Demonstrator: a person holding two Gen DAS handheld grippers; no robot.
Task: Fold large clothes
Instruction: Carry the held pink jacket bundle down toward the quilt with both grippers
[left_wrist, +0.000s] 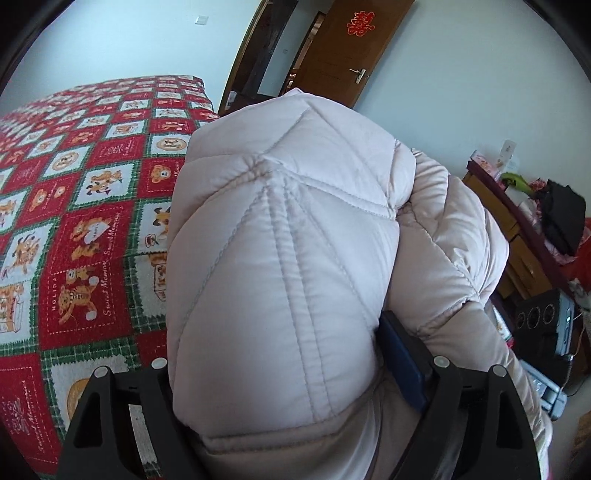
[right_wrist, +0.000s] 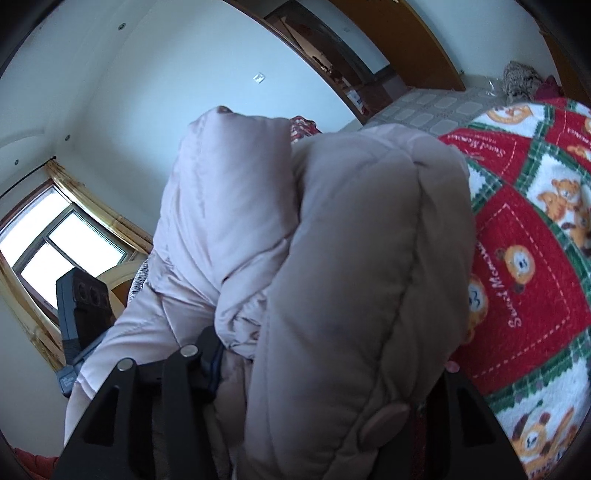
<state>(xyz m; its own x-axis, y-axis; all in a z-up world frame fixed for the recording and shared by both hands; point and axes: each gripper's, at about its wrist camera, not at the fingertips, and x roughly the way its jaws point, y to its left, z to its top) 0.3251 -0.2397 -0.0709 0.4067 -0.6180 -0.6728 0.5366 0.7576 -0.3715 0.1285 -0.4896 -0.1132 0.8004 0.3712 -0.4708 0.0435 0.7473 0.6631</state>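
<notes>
A pale pink quilted puffer coat (left_wrist: 280, 236) fills the middle of the left wrist view, bunched up and lifted above the bed. My left gripper (left_wrist: 280, 369) is shut on a thick fold of it; the fabric bulges between the black jaws and hides the left fingertip. In the right wrist view the same coat (right_wrist: 351, 258) hangs bunched, with a round button near the bottom. My right gripper (right_wrist: 317, 373) is shut on another fold of it; the fingertips are mostly buried in fabric.
A bed with a red, green and white teddy-bear blanket (left_wrist: 74, 206) lies at left, also at right in the right wrist view (right_wrist: 528, 288). A wooden door (left_wrist: 351, 48), a cluttered dresser (left_wrist: 532, 229) and a window (right_wrist: 62, 247) surround the bed.
</notes>
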